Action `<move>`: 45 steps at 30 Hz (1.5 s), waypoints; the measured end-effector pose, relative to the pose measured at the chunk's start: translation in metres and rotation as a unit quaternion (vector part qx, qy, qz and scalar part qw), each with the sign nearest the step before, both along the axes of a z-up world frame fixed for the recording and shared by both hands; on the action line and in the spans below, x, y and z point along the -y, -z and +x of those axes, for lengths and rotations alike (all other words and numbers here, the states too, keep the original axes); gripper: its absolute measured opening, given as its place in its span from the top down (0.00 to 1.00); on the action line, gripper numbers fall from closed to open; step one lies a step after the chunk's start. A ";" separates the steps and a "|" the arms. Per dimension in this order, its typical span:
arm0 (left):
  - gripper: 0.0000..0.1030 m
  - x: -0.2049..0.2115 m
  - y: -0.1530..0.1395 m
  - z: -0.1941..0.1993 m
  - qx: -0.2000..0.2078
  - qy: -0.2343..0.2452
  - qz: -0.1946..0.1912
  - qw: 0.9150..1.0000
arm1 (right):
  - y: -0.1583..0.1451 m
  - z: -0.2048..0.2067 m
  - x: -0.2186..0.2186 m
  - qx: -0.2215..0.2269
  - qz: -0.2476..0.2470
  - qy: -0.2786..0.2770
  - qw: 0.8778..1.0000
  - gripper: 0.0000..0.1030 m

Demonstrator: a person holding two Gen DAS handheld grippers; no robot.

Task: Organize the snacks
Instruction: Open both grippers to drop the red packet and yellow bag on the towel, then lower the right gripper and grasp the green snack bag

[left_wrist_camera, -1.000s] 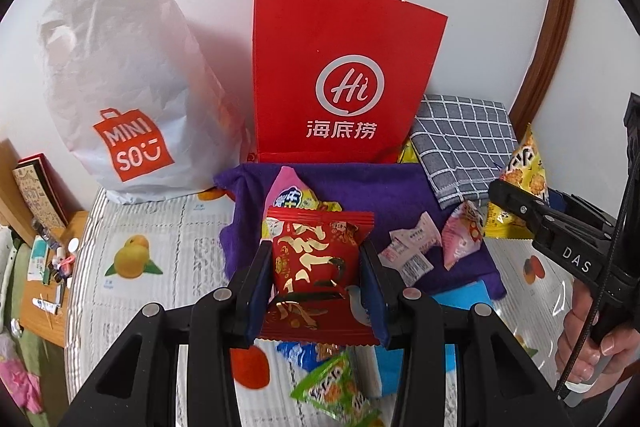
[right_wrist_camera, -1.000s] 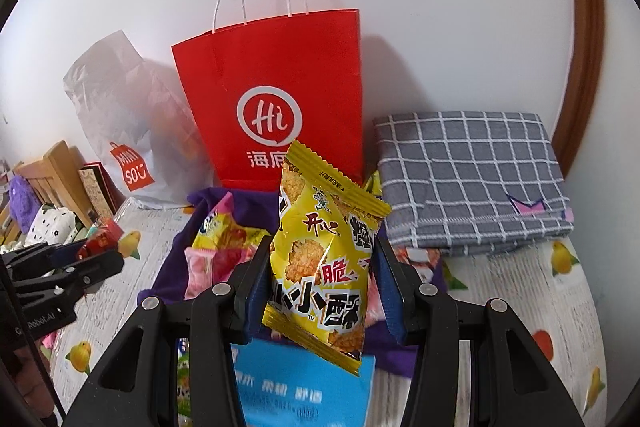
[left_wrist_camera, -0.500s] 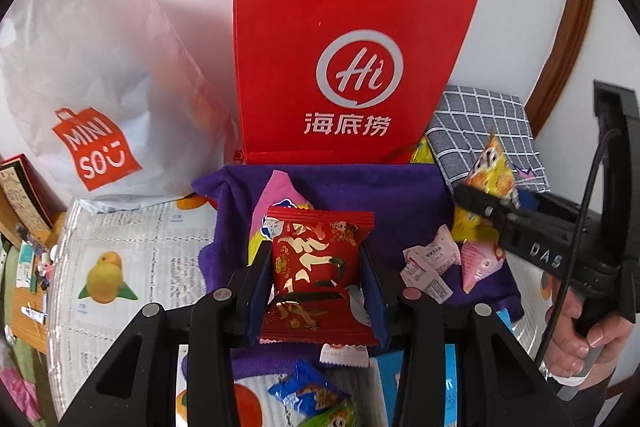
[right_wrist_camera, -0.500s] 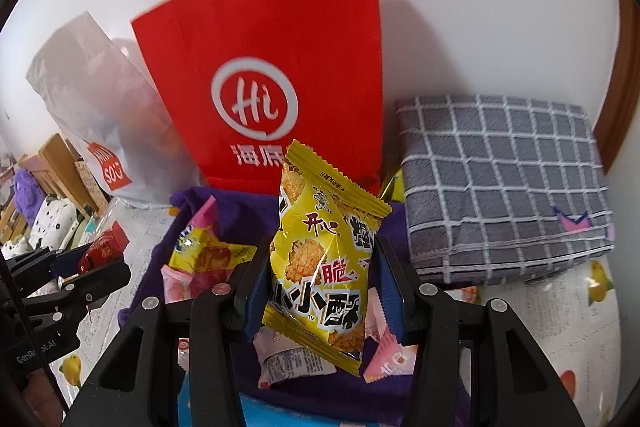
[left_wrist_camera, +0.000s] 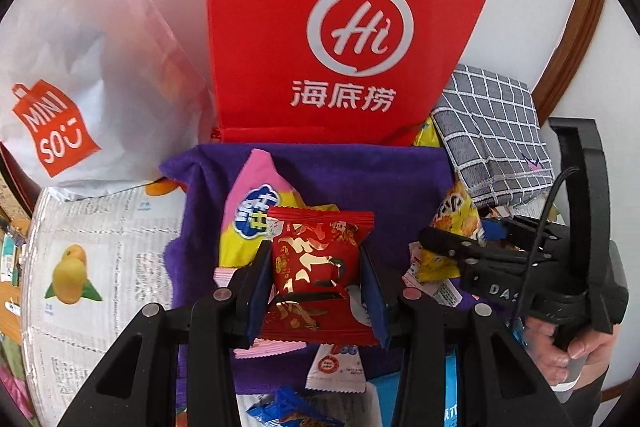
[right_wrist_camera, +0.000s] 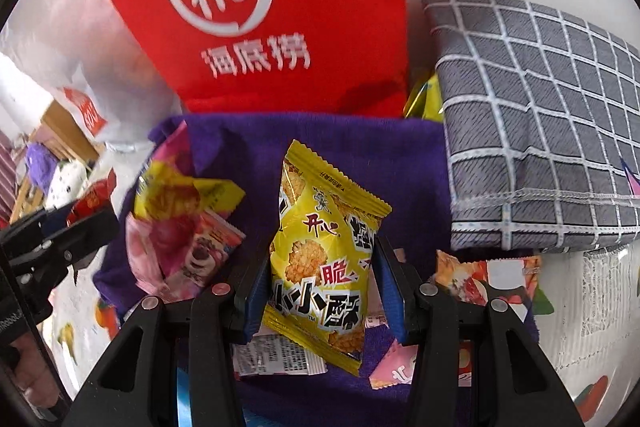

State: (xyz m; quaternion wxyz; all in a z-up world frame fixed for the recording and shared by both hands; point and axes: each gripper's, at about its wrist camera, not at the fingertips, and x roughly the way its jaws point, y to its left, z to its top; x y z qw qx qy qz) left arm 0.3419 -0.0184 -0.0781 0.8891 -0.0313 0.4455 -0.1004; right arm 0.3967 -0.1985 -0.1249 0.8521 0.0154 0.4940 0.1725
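Carrying two snack packets toward the purple cloth, sorting only partly done.

Nearest in each wrist view, clamped between closed fingers: a red foil snack packet (left_wrist_camera: 320, 267) in the left gripper (left_wrist_camera: 316, 291), a yellow crisp-snack packet (right_wrist_camera: 324, 259) in the right gripper (right_wrist_camera: 320, 291), both held above the cloth and not yet set down. Below and beside them, already lying on the purple cloth (left_wrist_camera: 360, 175): a pink-and-yellow snack bag (left_wrist_camera: 256, 203), small pink sachets (right_wrist_camera: 394, 367) and a white sachet (left_wrist_camera: 336, 367). Nearer still, off the cloth on the fruit-print surface (left_wrist_camera: 100, 227), a blue wrapper (left_wrist_camera: 288, 411) apparently awaiting collection. Farther back, a folded grey checked cloth (right_wrist_camera: 532, 131), then the red paper bag (left_wrist_camera: 344, 39) and white Miniso bag (left_wrist_camera: 80, 67) against the wall.
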 end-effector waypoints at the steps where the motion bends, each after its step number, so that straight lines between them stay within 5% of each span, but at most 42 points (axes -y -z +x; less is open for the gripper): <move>1: 0.62 0.001 0.001 0.000 0.000 0.001 0.000 1.000 | 0.001 0.000 -0.001 0.001 -0.005 0.001 1.000 0.53; 23: 0.61 0.034 0.033 0.026 -0.042 0.024 -0.034 0.998 | -0.069 -0.028 0.051 0.087 0.038 0.037 0.995 0.46; 26: 0.55 0.034 0.028 0.024 -0.039 0.029 -0.041 0.998 | -0.070 -0.028 0.049 0.088 0.038 0.039 0.995 0.46; 37: 0.51 0.006 0.000 -0.020 -0.015 0.028 -0.025 0.999 | -0.088 -0.055 0.025 0.122 0.004 0.024 0.992 0.46; 45: 0.51 -0.041 -0.020 -0.061 -0.011 -0.006 -0.019 1.000 | -0.091 -0.108 0.001 0.115 0.027 0.014 0.993 0.46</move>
